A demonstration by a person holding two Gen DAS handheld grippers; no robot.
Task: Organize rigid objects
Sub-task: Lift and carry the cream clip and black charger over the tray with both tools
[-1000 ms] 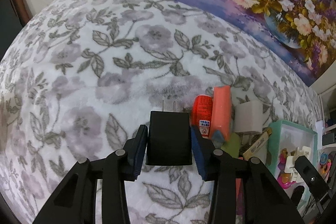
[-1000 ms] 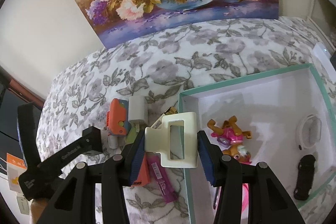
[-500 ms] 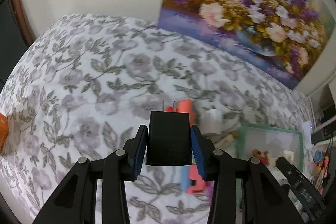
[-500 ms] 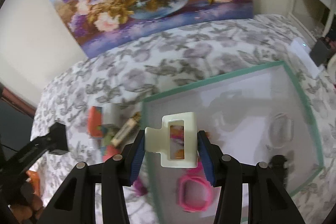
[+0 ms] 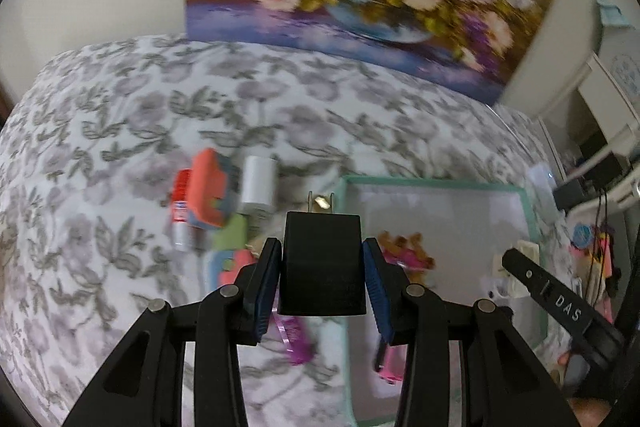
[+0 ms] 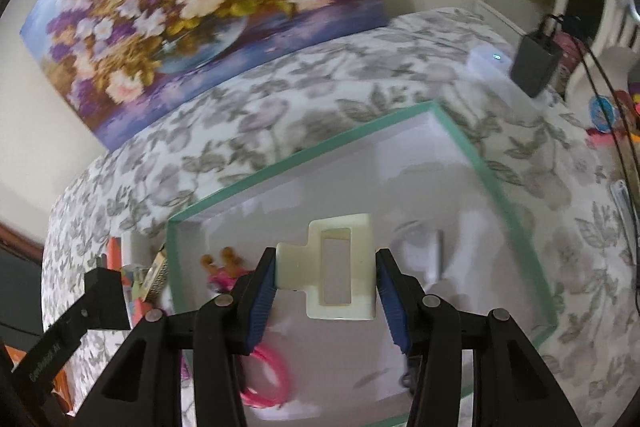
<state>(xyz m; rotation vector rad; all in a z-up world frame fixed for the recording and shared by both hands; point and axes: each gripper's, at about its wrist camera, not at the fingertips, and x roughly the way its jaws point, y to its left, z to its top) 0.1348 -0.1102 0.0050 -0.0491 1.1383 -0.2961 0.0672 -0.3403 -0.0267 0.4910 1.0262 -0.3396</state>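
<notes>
A black plug adapter [image 5: 322,267] (prongs toward twelve o'clock) sits clamped in the left gripper [image 5: 322,281], above the green-rimmed box's [image 5: 436,182] left edge. The right gripper [image 6: 326,291] grips a cream hair claw [image 6: 340,267] over the box interior.

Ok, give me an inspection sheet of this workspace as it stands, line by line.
Surface: floral bedspread.
Job's things: black plug adapter in left gripper; cream hair clip in right gripper, above green-rimmed box.
Clutter: white charger, orange block beside box; pink ring inside.
Grippers: both shut on loads.
Cables: black cord, right edge.
Surroundings: flower painting, white shelving.
</notes>
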